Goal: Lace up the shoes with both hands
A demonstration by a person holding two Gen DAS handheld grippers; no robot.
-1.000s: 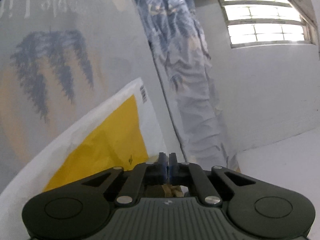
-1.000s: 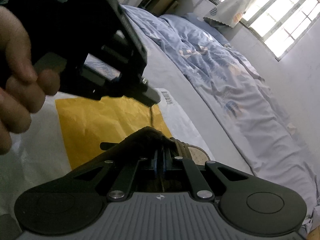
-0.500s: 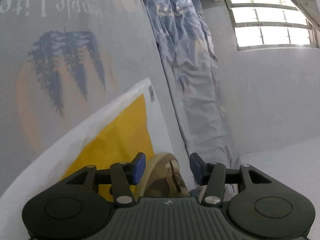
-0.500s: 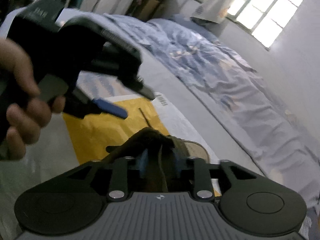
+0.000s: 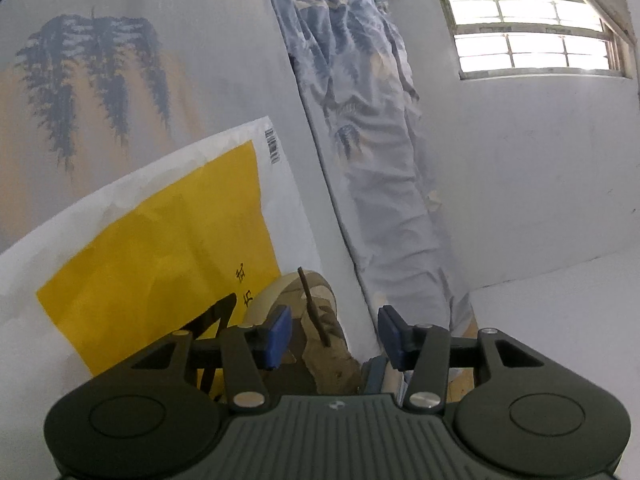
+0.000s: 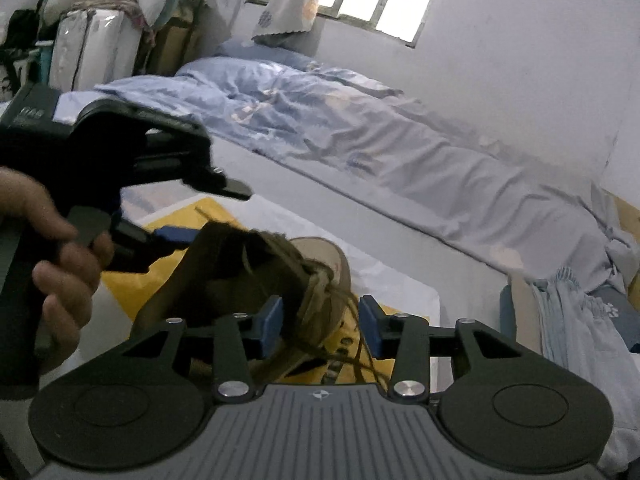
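Observation:
A tan-brown shoe (image 6: 256, 276) with a pale sole lies on a yellow and white bag (image 5: 160, 240) on the bed. It also shows in the left wrist view (image 5: 320, 320), with a dark lace end (image 5: 312, 304) sticking up. Brown laces (image 6: 344, 320) hang loose from its eyelets. My left gripper (image 5: 334, 334) is open just above the shoe's toe and holds nothing. My right gripper (image 6: 320, 326) is open around the laced part, with lace strands between its fingers. The left gripper (image 6: 120, 184) and the hand holding it show at the left of the right wrist view.
A grey printed sheet (image 5: 120, 60) covers the bed under the bag. A rumpled blue duvet (image 6: 340, 128) lies along the far side by the white wall. A window (image 5: 532, 32) is above. Stacked bags and a plush toy (image 6: 108, 8) stand at the bed's head.
Both grippers were shut a second ago and have opened, letting go of the laces. Both have pulled back a little, so more of the shoe shows.

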